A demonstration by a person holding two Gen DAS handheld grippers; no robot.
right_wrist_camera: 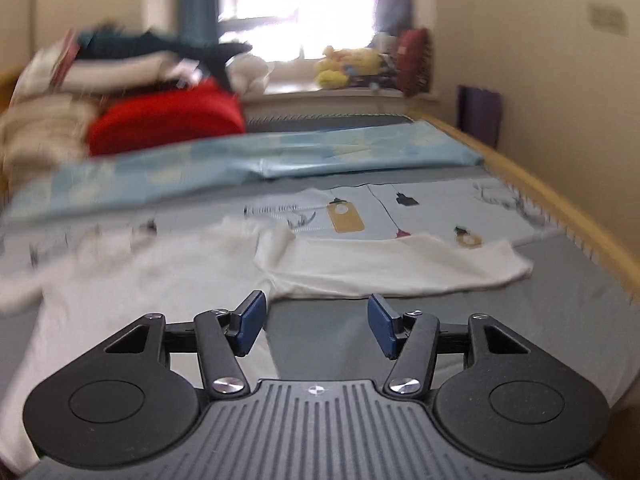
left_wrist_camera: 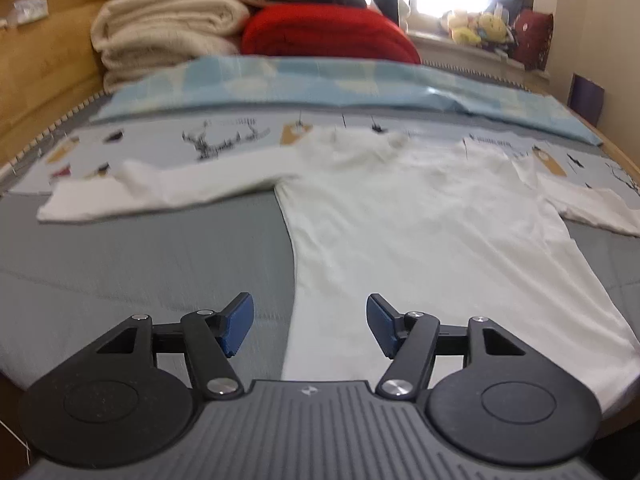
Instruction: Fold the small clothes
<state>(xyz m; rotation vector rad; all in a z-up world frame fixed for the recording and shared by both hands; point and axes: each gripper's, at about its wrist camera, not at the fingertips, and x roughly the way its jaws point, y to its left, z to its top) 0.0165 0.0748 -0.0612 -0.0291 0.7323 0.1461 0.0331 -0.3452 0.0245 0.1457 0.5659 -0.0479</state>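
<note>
A white long-sleeved shirt (left_wrist_camera: 420, 216) lies spread flat on the grey bed cover, collar away from me, sleeves out to both sides. My left gripper (left_wrist_camera: 310, 326) is open and empty, just above the shirt's lower left hem. The shirt also shows in the right wrist view (right_wrist_camera: 132, 280), with its right sleeve (right_wrist_camera: 392, 266) stretched across the cover. My right gripper (right_wrist_camera: 316, 326) is open and empty, over the grey cover at the shirt's right side, just short of that sleeve.
A light blue patterned sheet (left_wrist_camera: 320, 84) lies across the bed behind the shirt. Folded beige blankets (left_wrist_camera: 160, 32) and a red blanket (left_wrist_camera: 328, 34) are stacked at the far end. The wooden bed rail (right_wrist_camera: 560, 200) runs along the right; a windowsill holds soft toys (right_wrist_camera: 348, 66).
</note>
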